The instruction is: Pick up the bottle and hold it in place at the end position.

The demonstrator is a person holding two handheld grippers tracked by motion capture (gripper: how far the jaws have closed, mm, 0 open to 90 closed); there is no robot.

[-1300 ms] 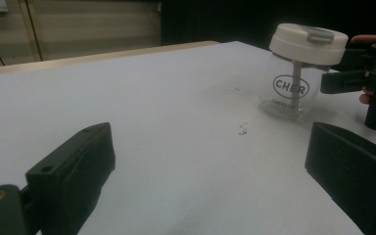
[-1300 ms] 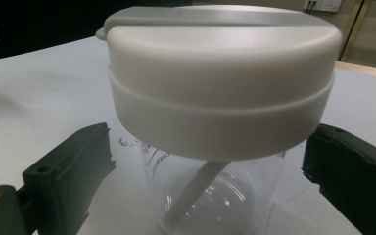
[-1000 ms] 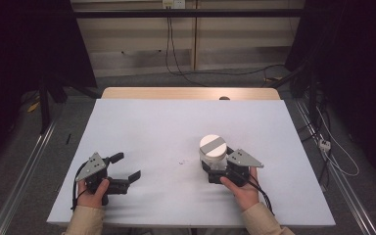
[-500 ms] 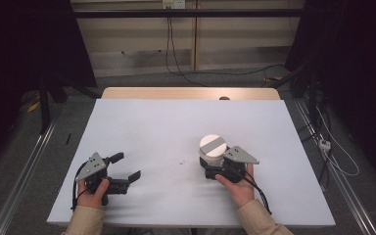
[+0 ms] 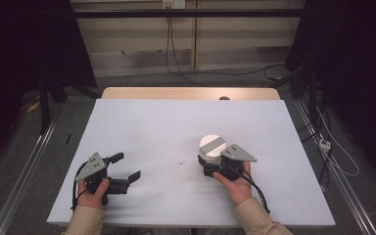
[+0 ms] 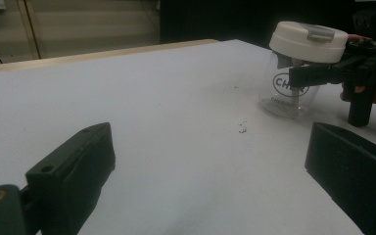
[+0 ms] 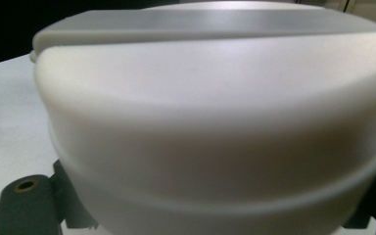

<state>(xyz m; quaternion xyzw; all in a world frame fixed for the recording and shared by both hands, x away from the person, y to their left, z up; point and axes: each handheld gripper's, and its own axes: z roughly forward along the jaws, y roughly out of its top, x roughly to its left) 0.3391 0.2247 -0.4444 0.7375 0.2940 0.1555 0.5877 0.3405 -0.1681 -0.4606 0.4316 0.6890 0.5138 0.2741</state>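
The left gripper rested on the white desk at its near left, well apart from the clear glass jar with a white round lid, its jaws spread wide with nothing between them. To the right of it, the right gripper sat just on the near side of the jar, and its jaws had just been closing with the jar's glass body between them; in the left gripper view they lay against the glass just below the lid. The jar stood upright on the desk, right of its middle. Small dark specks lay on the desk left of the jar.
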